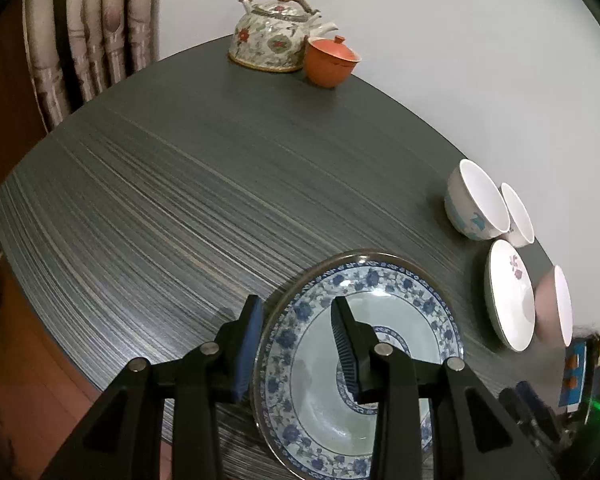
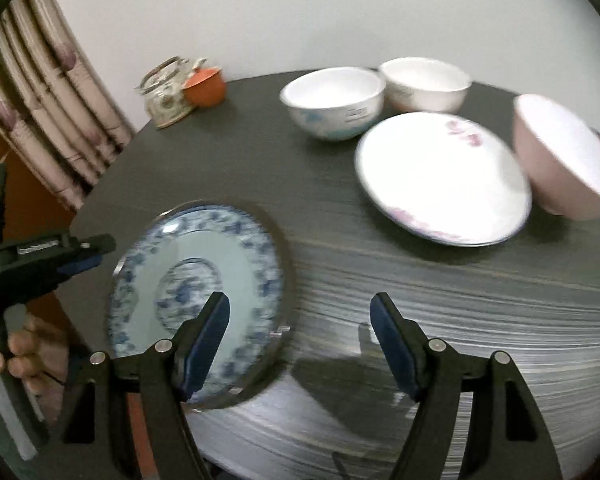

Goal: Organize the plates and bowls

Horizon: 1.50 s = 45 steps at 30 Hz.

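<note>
Sorting had barely begun: every dish lay separate on the table (image 1: 160,184).

Left wrist view: the left gripper (image 1: 296,344) pointed steeply down, jaws released and straddling the near rim of the blue plate (image 1: 380,280) without pinching it; two white bowls (image 1: 476,204), a white plate (image 1: 508,296) and a pink bowl (image 1: 556,304) sat unstacked to the right.
Right wrist view: the right gripper (image 2: 300,340) hung wide open and empty over bare table just beside the blue plate (image 2: 236,240), with the white plate (image 2: 440,176) well ahead.

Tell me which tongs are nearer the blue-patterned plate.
Left. The left tongs straddle the blue-patterned plate's rim, one finger over its inside, one outside, pads apart from it. The right tongs hover open beside it, mostly over bare table.
</note>
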Tool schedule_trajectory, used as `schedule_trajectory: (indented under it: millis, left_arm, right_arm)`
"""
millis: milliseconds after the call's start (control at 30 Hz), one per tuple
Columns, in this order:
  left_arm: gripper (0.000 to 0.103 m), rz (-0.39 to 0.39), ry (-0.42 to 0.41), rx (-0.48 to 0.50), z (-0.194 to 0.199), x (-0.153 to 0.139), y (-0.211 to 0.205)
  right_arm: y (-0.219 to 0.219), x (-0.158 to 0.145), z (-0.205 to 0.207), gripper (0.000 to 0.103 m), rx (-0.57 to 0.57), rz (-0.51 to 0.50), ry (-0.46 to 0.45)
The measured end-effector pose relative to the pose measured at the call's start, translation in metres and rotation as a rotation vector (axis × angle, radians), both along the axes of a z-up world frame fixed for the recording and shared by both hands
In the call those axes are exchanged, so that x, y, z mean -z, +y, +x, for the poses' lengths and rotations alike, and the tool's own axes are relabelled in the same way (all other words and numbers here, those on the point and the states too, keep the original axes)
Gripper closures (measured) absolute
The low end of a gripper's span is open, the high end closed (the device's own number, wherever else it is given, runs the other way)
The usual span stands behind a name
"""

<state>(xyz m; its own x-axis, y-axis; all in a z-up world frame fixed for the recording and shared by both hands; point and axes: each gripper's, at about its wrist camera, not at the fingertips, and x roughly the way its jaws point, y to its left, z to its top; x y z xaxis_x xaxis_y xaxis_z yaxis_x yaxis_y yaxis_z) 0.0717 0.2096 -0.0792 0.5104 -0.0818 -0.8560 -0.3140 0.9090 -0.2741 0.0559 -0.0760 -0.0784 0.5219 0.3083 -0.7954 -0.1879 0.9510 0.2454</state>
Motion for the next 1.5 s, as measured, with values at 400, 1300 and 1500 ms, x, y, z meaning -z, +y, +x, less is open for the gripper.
schedule_trajectory:
  millis: [400, 1300, 1500]
  left_arm:
    - [0.067, 0.205, -0.095, 0.097, -0.005, -0.015, -0.049]
    - [0.067, 0.013, 0.02, 0.402, 0.143, 0.025, -0.213]
    - [0.067, -0.017, 0.063, 0.419, 0.159, 0.042, -0.221]
  right_arm:
    - [-0.093, -0.003, 0.004, 0.032, 0.166, 0.0, -0.018]
    - [-0.176, 0.049, 0.1, 0.06, 0.241, 0.139, 0.041]
    - [-0.18, 0.053, 0.114, 0.062, 0.232, 0.152, 0.031]
